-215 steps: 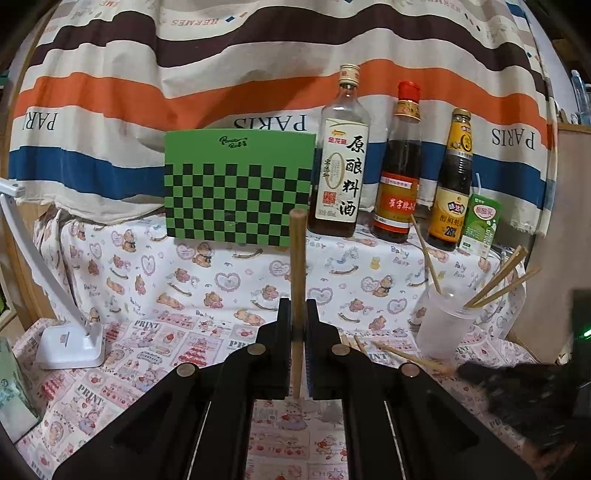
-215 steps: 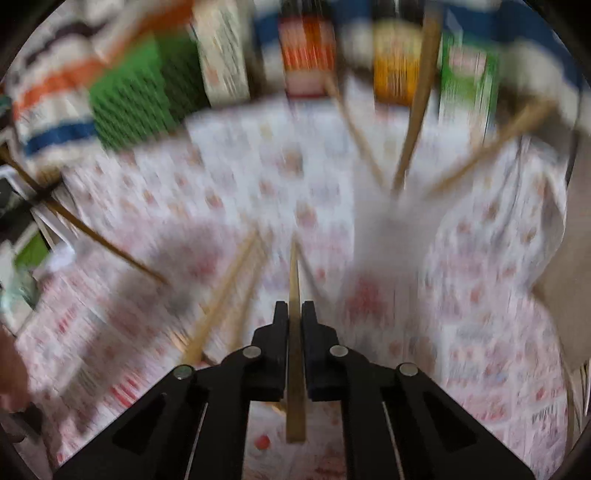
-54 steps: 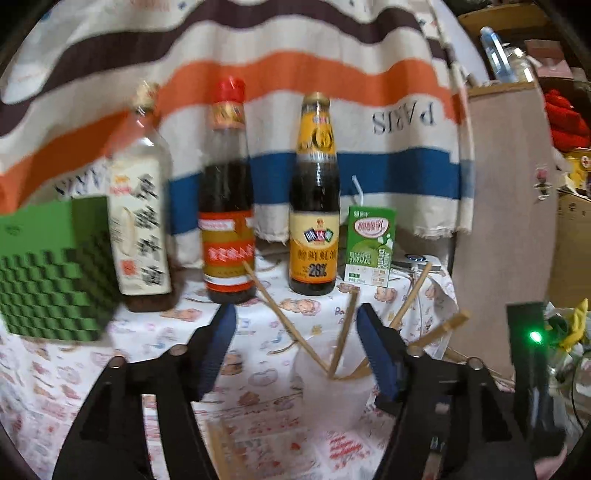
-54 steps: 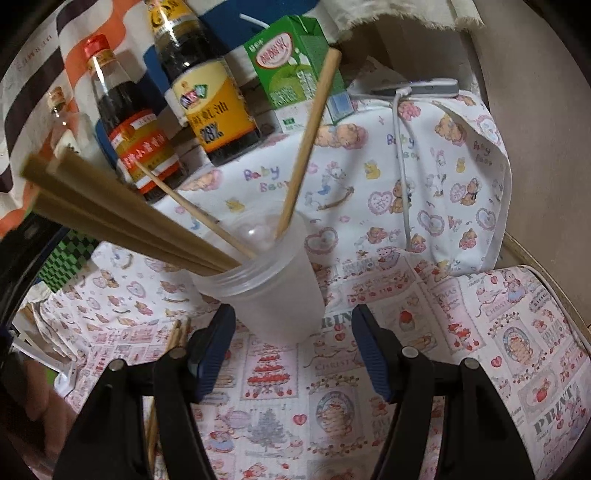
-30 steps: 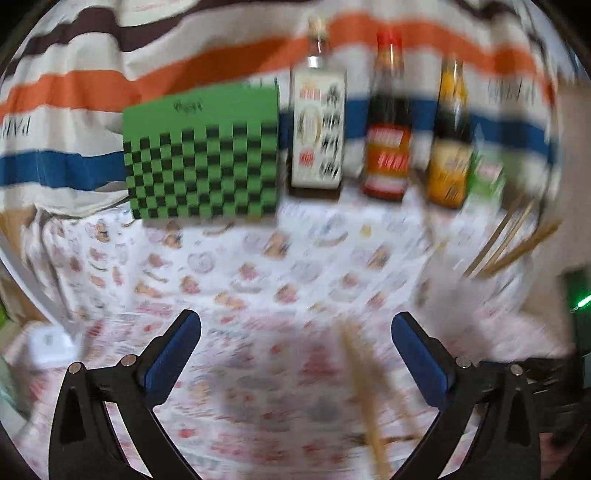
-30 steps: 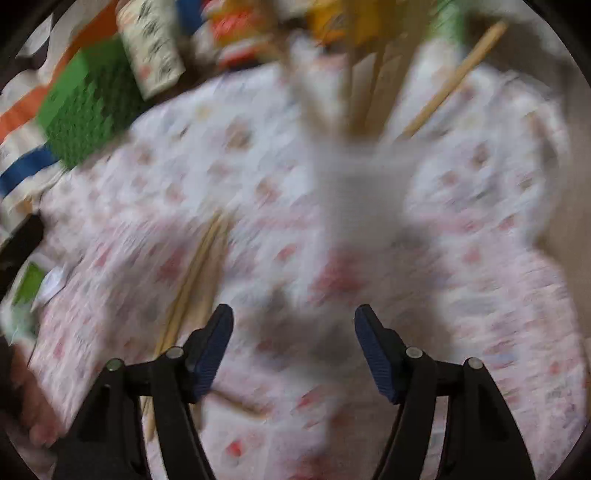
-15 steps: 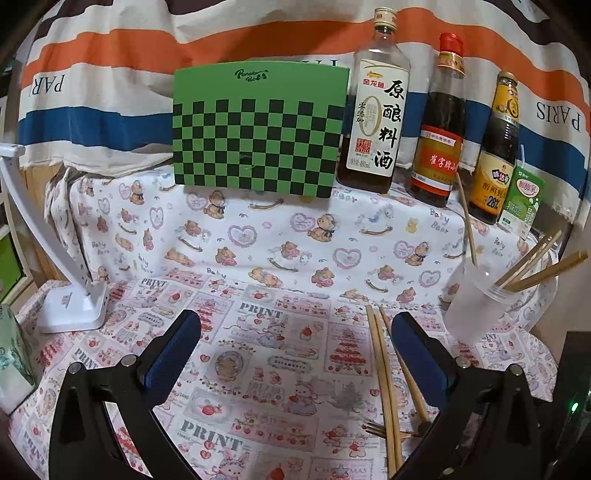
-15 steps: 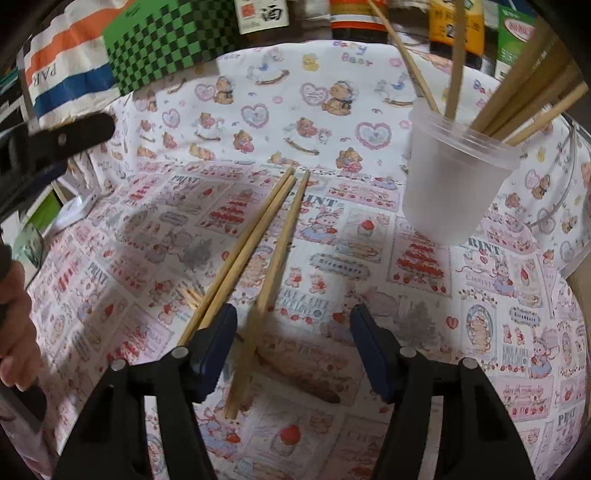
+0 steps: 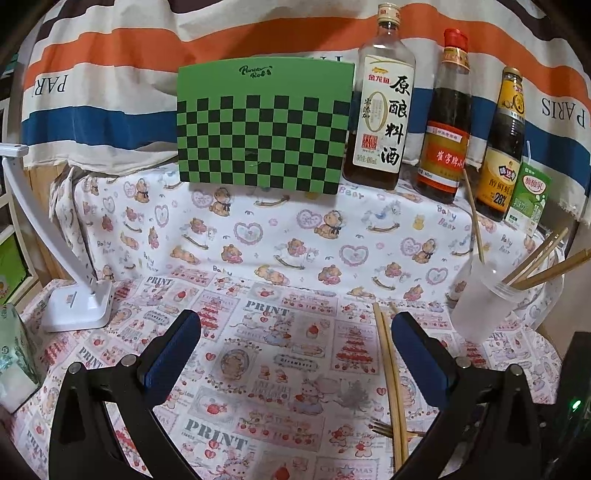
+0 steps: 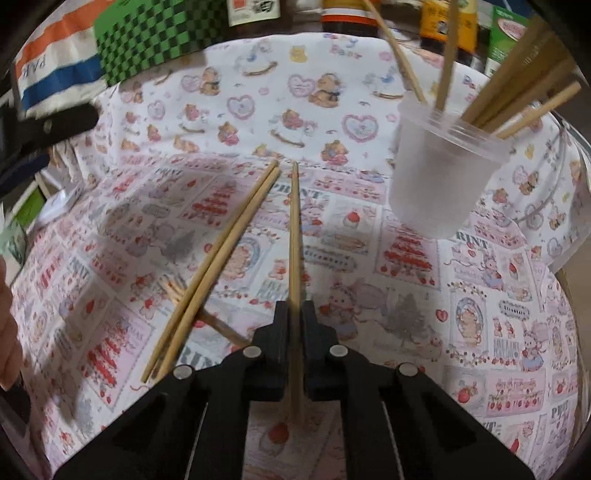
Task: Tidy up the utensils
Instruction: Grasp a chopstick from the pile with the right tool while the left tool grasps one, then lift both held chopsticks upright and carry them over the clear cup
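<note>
On printed cloth (image 10: 424, 295), right tool (image 10: 294, 314) pinches chopstick (image 10: 294, 229) lengthwise.

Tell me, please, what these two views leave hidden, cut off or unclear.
- Right wrist view: the bottles' upper parts are cut off by the top edge.
- Right wrist view: the gripped chopstick's near end is hidden behind the right gripper.
- Left wrist view: the loose chopsticks' lower ends are hidden behind the left gripper's finger.
</note>
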Tool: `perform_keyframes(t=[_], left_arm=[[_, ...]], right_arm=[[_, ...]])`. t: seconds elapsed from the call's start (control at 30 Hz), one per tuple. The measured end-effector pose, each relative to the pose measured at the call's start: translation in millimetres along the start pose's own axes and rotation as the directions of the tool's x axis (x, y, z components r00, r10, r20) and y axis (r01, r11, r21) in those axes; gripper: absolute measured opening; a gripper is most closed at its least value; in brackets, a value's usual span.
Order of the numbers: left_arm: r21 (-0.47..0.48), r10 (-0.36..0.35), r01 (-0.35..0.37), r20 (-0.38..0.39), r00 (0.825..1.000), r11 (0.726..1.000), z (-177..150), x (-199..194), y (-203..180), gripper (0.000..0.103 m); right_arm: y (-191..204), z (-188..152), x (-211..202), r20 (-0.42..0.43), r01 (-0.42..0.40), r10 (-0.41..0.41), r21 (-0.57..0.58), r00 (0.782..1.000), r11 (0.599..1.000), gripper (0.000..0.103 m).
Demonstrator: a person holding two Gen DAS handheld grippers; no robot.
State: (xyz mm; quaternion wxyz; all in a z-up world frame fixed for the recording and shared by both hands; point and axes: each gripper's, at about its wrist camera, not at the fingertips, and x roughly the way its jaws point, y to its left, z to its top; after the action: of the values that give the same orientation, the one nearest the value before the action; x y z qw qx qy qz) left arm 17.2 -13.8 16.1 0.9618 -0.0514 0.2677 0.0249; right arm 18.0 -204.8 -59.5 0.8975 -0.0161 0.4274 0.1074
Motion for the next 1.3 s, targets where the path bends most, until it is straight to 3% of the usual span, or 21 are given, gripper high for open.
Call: perform_keyframes(t=[0.2, 0.4, 0.57, 0.67, 0.73, 0.8, 0.9, 1.07, 1.17, 1.2, 1.3], left_arm=[[-0.010, -0.047, 0.047, -0.051, 0.998, 0.999, -2, 7, 0, 0.102], [-0.014, -0.092, 0.091, -0.122, 0.988, 0.996, -8, 20, -5, 0.102], [-0.023, -0.128, 0.126, -0.173, 0.977, 0.992, -14, 29, -10, 0.102], [0.035, -0.129, 0.138, -0.186, 0.974, 0.990, -18, 31, -21, 0.100], [0.076, -0.127, 0.144, -0.195, 0.973, 0.987, -20, 30, -29, 0.085], [0.090, -0.123, 0.143, -0.199, 0.972, 0.986, -22, 28, -34, 0.054], [0.101, -0.177, 0.204, -0.229, 0.957, 0.974, -25, 28, -41, 0.038], [0.102, -0.248, 0.292, -0.311, 0.917, 0.951, -33, 32, -54, 0.023], [0.103, -0.302, 0.362, -0.366, 0.880, 0.927, -39, 36, -61, 0.007], [0.100, -0.317, 0.381, -0.386, 0.866, 0.919, -41, 37, -64, 0.006], [0.094, -0.322, 0.395, -0.423, 0.847, 0.914, -47, 43, -67, 0.006]], right_arm=[[-11, 9, -38, 0.203, 0.017, -0.026, 0.044, 0.979, 0.999, 0.006], [-25, 11, -74, 0.397, 0.036, -0.090, 0.141, 0.913, 0.989, 0.006], [-37, 10, -95, 0.482, -0.003, -0.092, 0.193, 0.871, 0.981, 0.006], [-35, 9, -102, 0.514, 0.007, -0.108, 0.194, 0.851, 0.981, 0.006], [-33, 8, -103, 0.516, 0.007, -0.102, 0.183, 0.851, 0.983, 0.006], [-33, 7, -102, 0.516, 0.007, -0.102, 0.183, 0.851, 0.983, 0.006], [-32, 7, -99, 0.507, 0.025, -0.117, 0.185, 0.854, 0.982, 0.006], [-31, 6, -98, 0.504, 0.029, -0.118, 0.180, 0.855, 0.983, 0.006], [-31, 6, -97, 0.503, 0.031, -0.117, 0.178, 0.856, 0.984, 0.006], [-30, 7, -96, 0.500, 0.033, -0.117, 0.175, 0.858, 0.984, 0.006], [-30, 6, -95, 0.496, 0.039, -0.121, 0.173, 0.860, 0.984, 0.006]])
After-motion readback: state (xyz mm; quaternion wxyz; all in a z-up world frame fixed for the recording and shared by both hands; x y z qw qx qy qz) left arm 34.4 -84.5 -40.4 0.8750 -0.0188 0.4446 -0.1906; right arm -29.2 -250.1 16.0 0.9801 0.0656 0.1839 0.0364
